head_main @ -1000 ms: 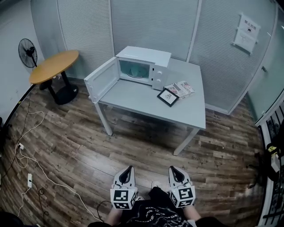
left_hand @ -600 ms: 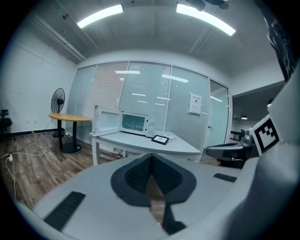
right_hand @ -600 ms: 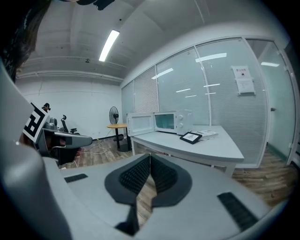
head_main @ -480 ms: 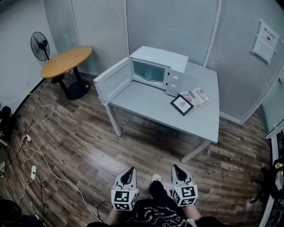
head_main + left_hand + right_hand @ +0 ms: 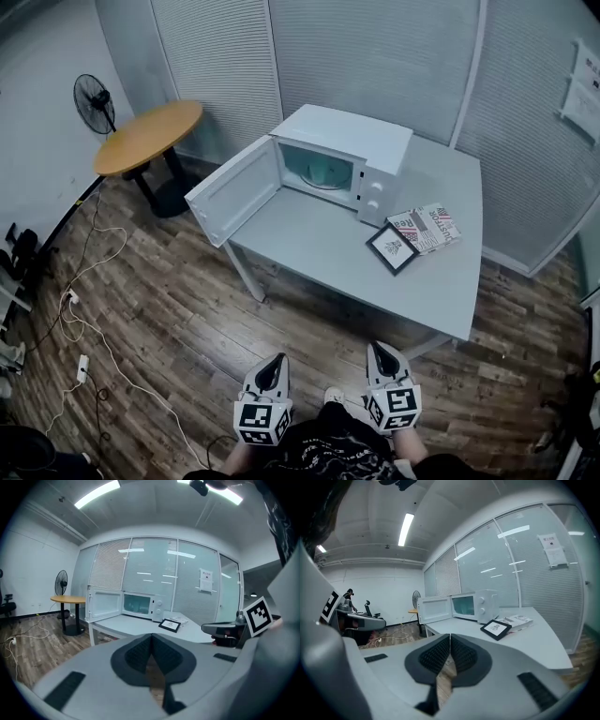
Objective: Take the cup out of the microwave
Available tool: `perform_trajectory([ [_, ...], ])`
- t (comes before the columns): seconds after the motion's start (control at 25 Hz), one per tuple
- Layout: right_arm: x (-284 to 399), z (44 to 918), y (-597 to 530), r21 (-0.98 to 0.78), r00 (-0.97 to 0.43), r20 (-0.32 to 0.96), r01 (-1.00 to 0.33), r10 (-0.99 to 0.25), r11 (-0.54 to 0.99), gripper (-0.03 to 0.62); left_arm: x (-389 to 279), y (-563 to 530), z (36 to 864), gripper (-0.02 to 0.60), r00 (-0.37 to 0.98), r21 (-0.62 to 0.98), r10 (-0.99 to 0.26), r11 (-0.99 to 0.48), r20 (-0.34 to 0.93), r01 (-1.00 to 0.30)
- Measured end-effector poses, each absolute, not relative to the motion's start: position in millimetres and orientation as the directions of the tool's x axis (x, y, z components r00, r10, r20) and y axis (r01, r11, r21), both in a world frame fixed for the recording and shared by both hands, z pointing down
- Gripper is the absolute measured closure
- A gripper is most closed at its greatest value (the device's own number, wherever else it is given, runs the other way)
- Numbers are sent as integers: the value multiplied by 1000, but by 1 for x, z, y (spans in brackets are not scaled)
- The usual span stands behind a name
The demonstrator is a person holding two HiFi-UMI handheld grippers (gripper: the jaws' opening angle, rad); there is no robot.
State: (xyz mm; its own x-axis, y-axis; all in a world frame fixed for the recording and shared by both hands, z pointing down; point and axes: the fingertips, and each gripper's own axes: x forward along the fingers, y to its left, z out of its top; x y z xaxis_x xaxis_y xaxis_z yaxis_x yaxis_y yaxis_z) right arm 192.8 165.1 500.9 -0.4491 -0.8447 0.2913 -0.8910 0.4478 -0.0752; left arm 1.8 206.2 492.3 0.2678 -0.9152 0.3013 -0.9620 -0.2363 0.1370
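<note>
A white microwave (image 5: 349, 155) stands on the grey table (image 5: 412, 281) with its door (image 5: 234, 192) swung open to the left. Its pale green cavity (image 5: 323, 171) shows, but I cannot make out a cup in it. Both grippers are held low and close to the person's body, well short of the table. My left gripper (image 5: 273, 361) is shut and holds nothing; its pads meet in the left gripper view (image 5: 151, 637). My right gripper (image 5: 379, 349) is shut and holds nothing too (image 5: 450, 637). Both point toward the microwave (image 5: 140, 606) (image 5: 477, 604).
A black picture frame (image 5: 392, 248) and a magazine (image 5: 427, 226) lie on the table to the right of the microwave. A round wooden table (image 5: 148, 137) and a standing fan (image 5: 95, 99) are at the far left. Cables (image 5: 82, 309) trail over the wooden floor.
The person has walked toward the table: microwave and table appear larger and nearer. Both grippers stay shut at the bottom of the head view.
</note>
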Motion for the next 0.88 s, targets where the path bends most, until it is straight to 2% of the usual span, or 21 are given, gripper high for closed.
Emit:
perform_trajectory([
  [0.16, 206, 502, 129, -74, -468, 290, -881, -835, 468, 589, 16, 172, 501, 575, 260, 186, -913, -209, 315, -960],
  [0.44, 211, 508, 86, -81, -532, 308, -841, -789, 535, 589, 38, 125, 503, 575, 229, 181, -922, -179, 311, -967],
  [0.88, 207, 516, 52, -107, -531, 325, -843, -783, 527, 588, 36, 88, 515, 575, 225, 178, -915, -173, 335, -969],
])
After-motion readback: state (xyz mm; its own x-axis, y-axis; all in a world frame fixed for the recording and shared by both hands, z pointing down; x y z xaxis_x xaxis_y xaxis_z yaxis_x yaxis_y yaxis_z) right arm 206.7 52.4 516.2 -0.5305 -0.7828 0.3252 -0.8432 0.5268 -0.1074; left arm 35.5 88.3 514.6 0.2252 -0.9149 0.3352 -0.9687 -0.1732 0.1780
